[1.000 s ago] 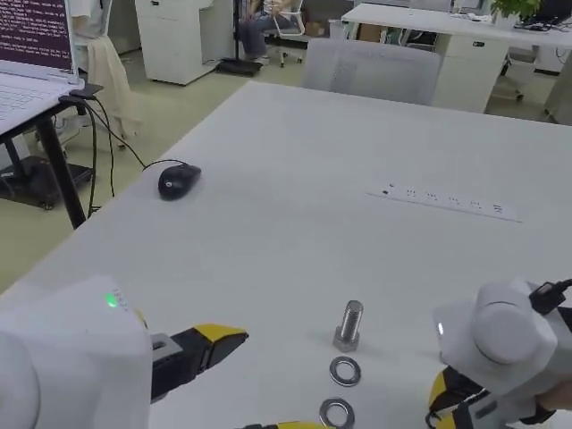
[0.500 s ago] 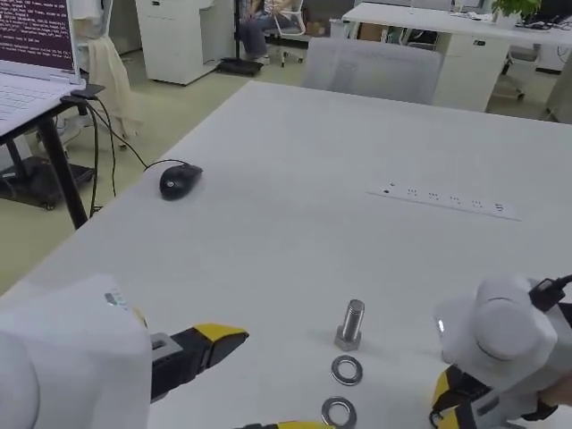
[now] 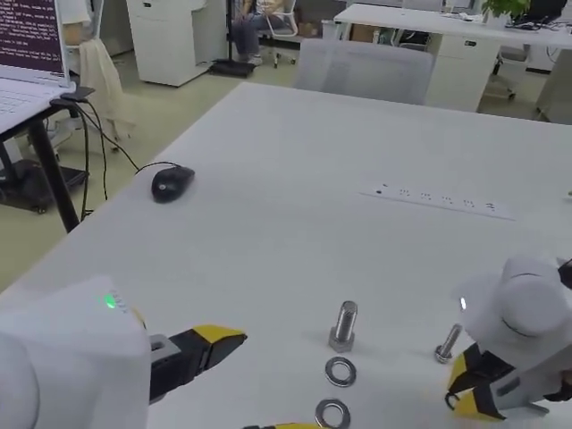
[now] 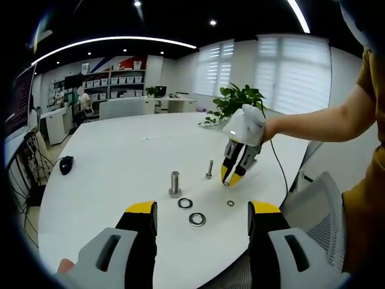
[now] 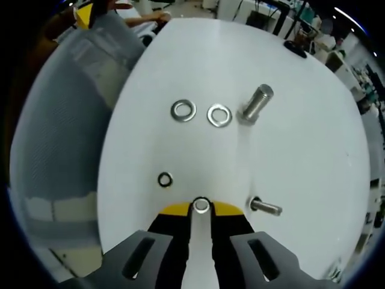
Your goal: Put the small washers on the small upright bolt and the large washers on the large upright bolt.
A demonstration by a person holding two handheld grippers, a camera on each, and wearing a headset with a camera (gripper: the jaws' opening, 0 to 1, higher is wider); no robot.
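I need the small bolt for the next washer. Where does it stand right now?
In the head view, the small bolt stands on the table to the right of the large bolt, just above the right gripper.

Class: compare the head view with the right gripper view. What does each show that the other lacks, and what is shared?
Head view, not right gripper view: laptop, power strip. Right gripper view, not head view: a small washer pinched in the right gripper, a second small washer lying loose. Both: large bolt, small bolt, two large washers.
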